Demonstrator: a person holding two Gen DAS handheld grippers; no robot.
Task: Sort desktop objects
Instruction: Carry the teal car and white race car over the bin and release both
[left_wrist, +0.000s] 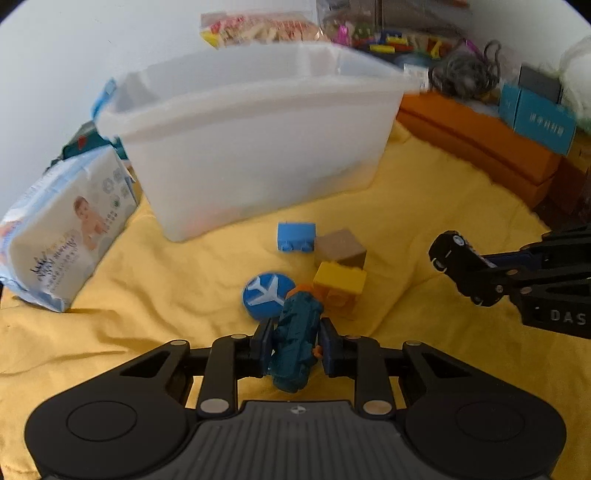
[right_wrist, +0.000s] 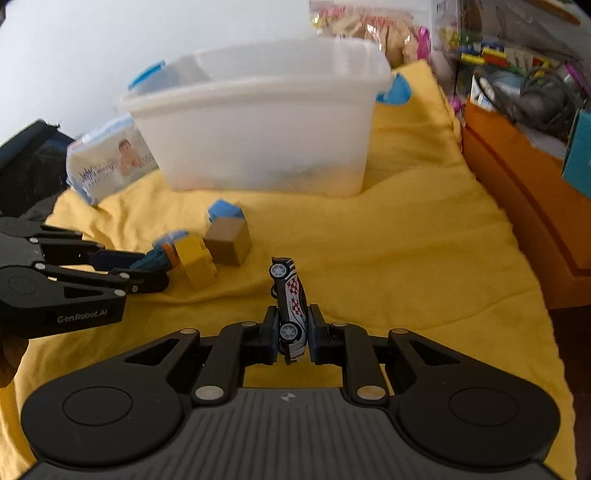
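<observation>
Translucent bin (right_wrist: 258, 122) — contents blurred, perhaps toys

We see the left gripper (left_wrist: 295, 345) clamped on a teal toy (left_wrist: 297, 343), before a translucent bin (left_wrist: 255, 147) on yellow cloth (left_wrist: 155, 280).

A yellow cloth (left_wrist: 424, 206) carries a white bin (left_wrist: 255, 147), a wipes pack (left_wrist: 62, 236), a blue disc (left_wrist: 266, 295), and blue (left_wrist: 295, 236), brown (left_wrist: 341, 247) and yellow (left_wrist: 340, 284) blocks.
</observation>
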